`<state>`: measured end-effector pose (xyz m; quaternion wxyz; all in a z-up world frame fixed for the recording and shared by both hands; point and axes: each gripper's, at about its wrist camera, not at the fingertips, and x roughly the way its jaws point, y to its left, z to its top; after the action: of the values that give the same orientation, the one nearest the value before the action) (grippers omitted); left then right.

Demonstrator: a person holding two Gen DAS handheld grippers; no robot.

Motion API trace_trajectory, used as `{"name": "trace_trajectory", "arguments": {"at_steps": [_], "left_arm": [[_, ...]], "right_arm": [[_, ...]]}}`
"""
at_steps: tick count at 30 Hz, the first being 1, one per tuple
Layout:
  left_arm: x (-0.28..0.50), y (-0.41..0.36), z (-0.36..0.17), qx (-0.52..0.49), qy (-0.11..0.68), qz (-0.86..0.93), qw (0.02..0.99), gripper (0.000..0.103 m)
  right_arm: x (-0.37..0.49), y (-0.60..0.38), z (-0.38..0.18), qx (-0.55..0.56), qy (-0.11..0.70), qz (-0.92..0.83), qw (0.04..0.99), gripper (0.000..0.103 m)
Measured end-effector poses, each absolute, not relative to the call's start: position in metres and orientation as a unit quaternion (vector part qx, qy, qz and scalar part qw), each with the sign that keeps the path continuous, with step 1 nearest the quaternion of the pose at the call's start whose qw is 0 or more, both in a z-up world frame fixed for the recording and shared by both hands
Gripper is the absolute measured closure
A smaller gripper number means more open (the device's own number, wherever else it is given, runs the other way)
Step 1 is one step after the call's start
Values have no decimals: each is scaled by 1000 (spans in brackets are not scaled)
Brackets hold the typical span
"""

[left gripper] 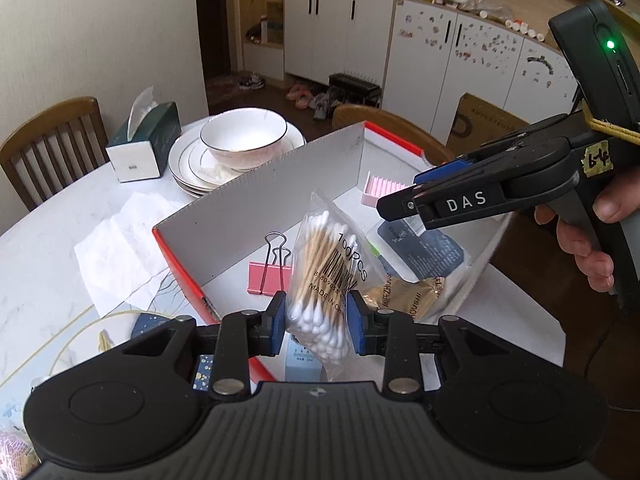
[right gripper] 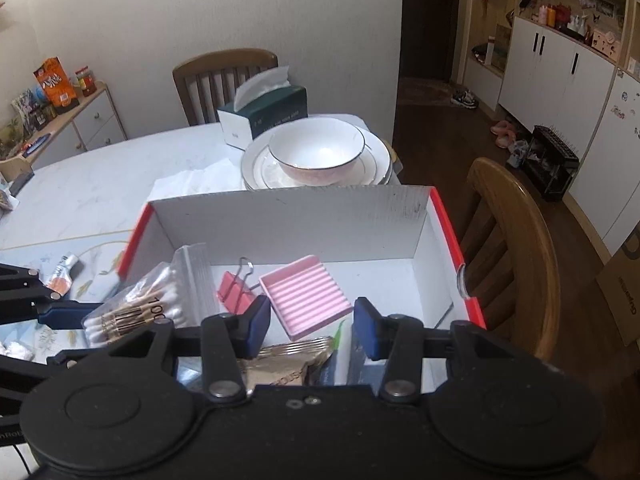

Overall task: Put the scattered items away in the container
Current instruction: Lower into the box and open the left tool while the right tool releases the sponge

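**Cotton swabs over the box, most items already in**

Nearest the left wrist camera, the left gripper (left gripper: 316, 316) is closed on the lower part of a bag of cotton swabs (left gripper: 326, 272), its blue pads (left gripper: 276, 314) pressing the plastic from both sides. The bag hangs upright over the near left corner of the container (left gripper: 256, 204), a white cardboard box with a red rim; from the right wrist view the bag sits at the box's left wall, partly inside. My reading is that this item only needs releasing.

Already lying in the box are a pink binder clip (left gripper: 270, 276), a gold sachet (left gripper: 412, 294), a dark blue packet (left gripper: 424, 248) and, farther back, a pink ridged tray (right gripper: 306, 296). Outside it, to the left on the table (right gripper: 88, 184), a small tube (right gripper: 62, 270) and other bits that are too blurred to name look left to collect, so the job seems well advanced but not done.

The right gripper (right gripper: 312, 326) hovers low above the near right part of the box, jaws wide apart and holding nothing, tilted down toward the contents.

Beyond the box stand a bowl on stacked plates (right gripper: 316, 156) and a tissue box (right gripper: 266, 116).
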<state>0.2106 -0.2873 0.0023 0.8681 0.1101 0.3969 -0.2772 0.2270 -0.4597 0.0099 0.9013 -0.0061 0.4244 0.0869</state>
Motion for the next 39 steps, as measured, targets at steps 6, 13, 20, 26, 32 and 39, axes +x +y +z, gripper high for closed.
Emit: {"name": "trace_trajectory", "arguments": {"at_steps": [6, 13, 20, 26, 32, 39], "left_arm": [[231, -304, -9, 123, 417, -268, 860, 73], [257, -319, -21, 113, 445, -265, 848, 73], [280, -334, -37, 114, 472, -256, 836, 73], [290, -345, -50, 144, 482, -249, 828, 73], [297, -346, -60, 146, 493, -243, 823, 73], [302, -350, -62, 156, 498, -245, 817, 73]], "right_arm": [[253, -468, -4, -22, 436, 74, 897, 58], [280, -469, -20, -48, 455, 75, 886, 58], [301, -466, -37, -61, 491, 64, 867, 58], [313, -460, -51, -79, 518, 67, 849, 58], [319, -460, -66, -82, 538, 67, 836, 58], [319, -455, -76, -86, 546, 68, 831, 58]]}}
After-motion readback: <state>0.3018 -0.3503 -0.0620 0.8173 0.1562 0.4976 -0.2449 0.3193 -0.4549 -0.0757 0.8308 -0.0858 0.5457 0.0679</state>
